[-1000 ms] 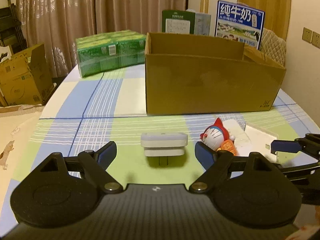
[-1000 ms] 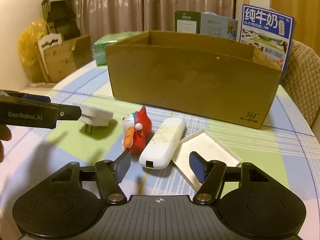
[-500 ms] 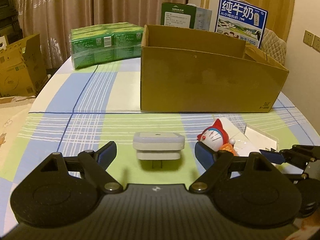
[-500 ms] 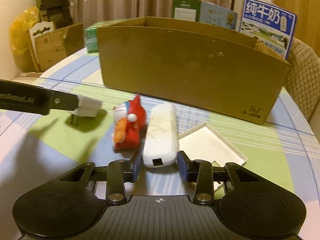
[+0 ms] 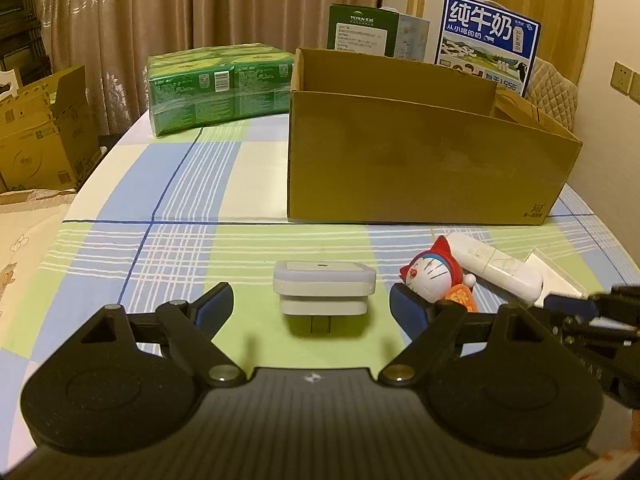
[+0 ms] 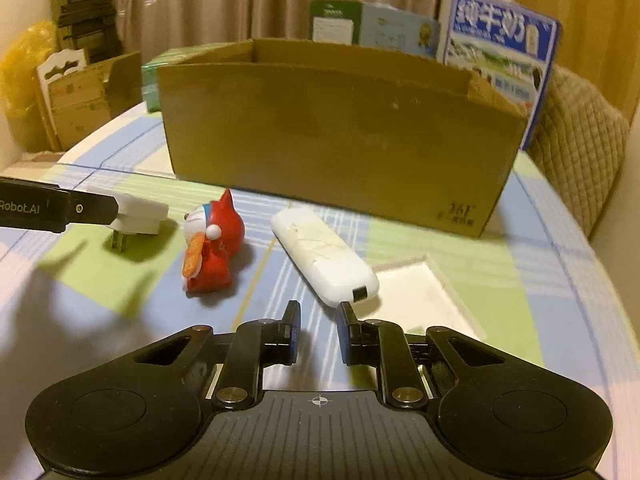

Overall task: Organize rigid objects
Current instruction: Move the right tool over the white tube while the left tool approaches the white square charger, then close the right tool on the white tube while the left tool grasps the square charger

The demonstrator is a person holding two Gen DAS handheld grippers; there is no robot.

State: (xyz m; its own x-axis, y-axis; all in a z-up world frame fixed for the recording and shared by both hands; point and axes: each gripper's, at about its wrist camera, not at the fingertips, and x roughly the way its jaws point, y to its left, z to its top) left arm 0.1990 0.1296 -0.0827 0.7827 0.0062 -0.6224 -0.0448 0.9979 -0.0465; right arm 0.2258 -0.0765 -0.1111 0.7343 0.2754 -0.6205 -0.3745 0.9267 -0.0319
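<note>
My left gripper (image 5: 311, 306) stands open over the checked tablecloth, its fingers either side of a white plug adapter (image 5: 324, 292) without pressing it. My right gripper (image 6: 319, 322) is shut with nothing between its pads. A white oblong device (image 6: 324, 260) lies slanted just ahead, its near end beside the right fingertip (image 6: 345, 314). A red and blue cat figurine (image 6: 214, 248) lies on its side to the left of the device. An open cardboard box (image 6: 332, 140) stands behind them all.
A shallow white tray (image 6: 416, 292) lies right of the device. A green wrapped pack (image 5: 216, 88) and printed cartons (image 5: 486, 40) sit at the back of the table. A quilted chair (image 6: 580, 152) is at the right, and cardboard boxes (image 5: 36, 140) stand on the floor at left.
The right jaws closed from wide apart; the white device sat between them half a second ago and now lies skewed ahead of the tips. The figurine shifted left. The left gripper kept open.
</note>
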